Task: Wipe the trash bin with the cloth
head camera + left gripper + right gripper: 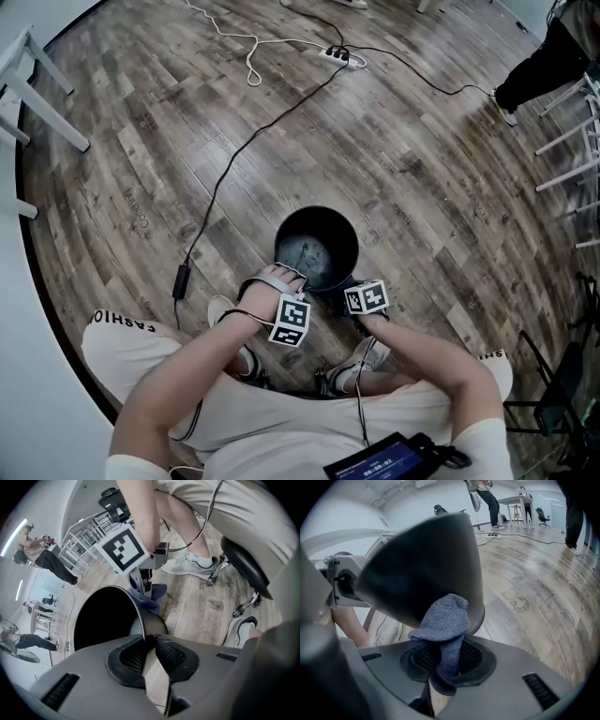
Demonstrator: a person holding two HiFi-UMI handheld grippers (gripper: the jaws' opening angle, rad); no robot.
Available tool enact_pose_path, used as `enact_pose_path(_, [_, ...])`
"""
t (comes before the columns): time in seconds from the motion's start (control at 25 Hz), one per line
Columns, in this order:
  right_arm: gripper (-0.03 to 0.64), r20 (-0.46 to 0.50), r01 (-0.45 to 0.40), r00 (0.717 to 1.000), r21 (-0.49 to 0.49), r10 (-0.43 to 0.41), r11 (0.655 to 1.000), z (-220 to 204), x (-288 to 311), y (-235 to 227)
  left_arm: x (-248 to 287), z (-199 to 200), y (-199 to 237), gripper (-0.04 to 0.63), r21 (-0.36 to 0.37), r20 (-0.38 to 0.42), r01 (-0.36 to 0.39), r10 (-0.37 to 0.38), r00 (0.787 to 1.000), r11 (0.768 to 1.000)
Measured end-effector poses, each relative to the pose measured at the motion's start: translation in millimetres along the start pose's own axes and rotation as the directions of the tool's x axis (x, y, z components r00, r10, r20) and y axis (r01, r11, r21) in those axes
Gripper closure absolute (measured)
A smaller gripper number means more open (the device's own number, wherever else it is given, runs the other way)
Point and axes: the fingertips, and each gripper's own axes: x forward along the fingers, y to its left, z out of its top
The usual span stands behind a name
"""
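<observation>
The left gripper (149, 641) has its jaws nearly together, pinched on the thin rim of the trash bin (140, 616), one pad inside the wall and one outside, so the bin is held at the edge nearest the person. The right gripper (449, 654) has its jaws closed on a blue-grey knitted cloth (444, 620); the bunched end of the cloth stands out past the pads and presses against the bin's dark outer wall (426, 564). In the head view the black round bin (323, 223) stands upright on the wooden floor (422, 169) just in front of the person's feet. The left gripper (281, 279) is at the near-left part of its rim and the right gripper (345, 289) is low against its near-right side, the two close beside each other. The person's shoes (367, 356) and knees crowd the near side of the bin. On the far side and to the right the floor lies open. A black cable (234, 159) runs across the boards to the left of the bin, from a power strip (336, 54) far off. White furniture legs (37, 103) stand well apart at the left edge.
</observation>
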Motion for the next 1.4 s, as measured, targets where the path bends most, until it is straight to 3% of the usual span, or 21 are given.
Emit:
enact_pose_path(0.24, [0.540,0.011,0.022,1.000,-0.015,-0.021,1.000,-20.5,53.3,-36.3,2.8,4.3,2.6,0.526,0.000,0.001,-0.003,0.003,1.000,1.000])
enact_pose_path(0.48, [0.540,0.093,0.090,0.990,0.148,-0.104,0.985,-36.8,91.9,-77.5,7.9,12.1,7.5,0.526,-0.025,-0.002,-0.009,0.009,1.000,1.000])
enact_pose_path(0.56, [0.540,0.133,0.078,0.986,0.167,-0.101,0.983,-30.3,90.4,-77.0,7.9,11.7,10.5,0.526,-0.040,-0.006,-0.013,0.013,1.000,0.999])
enact_pose_path(0.64, [0.540,0.102,0.071,0.991,0.171,-0.089,0.983,-32.3,89.6,-72.4,7.4,11.5,9.0,0.525,-0.051,-0.011,-0.008,0.007,1.000,0.999])
enact_pose_path(0.76, [0.540,0.005,0.056,0.998,0.151,-0.057,0.987,-39.9,67.8,-53.9,8.5,14.2,8.6,0.525,-0.083,-0.018,-0.012,0.011,1.000,0.996])
enact_pose_path(0.88, [0.540,-0.037,-0.015,0.999,0.113,0.019,0.993,-39.6,20.3,-21.3,9.3,14.6,12.9,0.525,-0.112,-0.020,-0.032,0.030,0.999,0.993])
enact_pose_path(1.08, [0.540,0.004,-0.063,0.998,0.183,0.063,0.981,-19.9,-64.0,19.3,9.7,30.9,11.4,0.515,-0.154,0.056,-0.052,0.062,0.997,0.987])
enact_pose_path(1.2, [0.540,0.057,-0.088,0.995,0.239,0.076,0.967,3.5,-97.4,38.5,7.7,33.4,4.7,0.459,-0.164,0.087,0.010,0.005,0.996,0.986])
enact_pose_path(1.28, [0.540,0.076,-0.106,0.993,0.245,0.090,0.964,13.8,-107.1,50.1,5.3,25.2,2.6,0.445,-0.133,0.069,0.023,-0.014,0.998,0.991])
enact_pose_path(1.4, [0.540,0.073,-0.110,0.993,0.275,0.093,0.955,17.5,-105.7,52.2,6.8,5.7,4.3,0.442,-0.011,-0.013,-0.020,0.020,1.000,1.000])
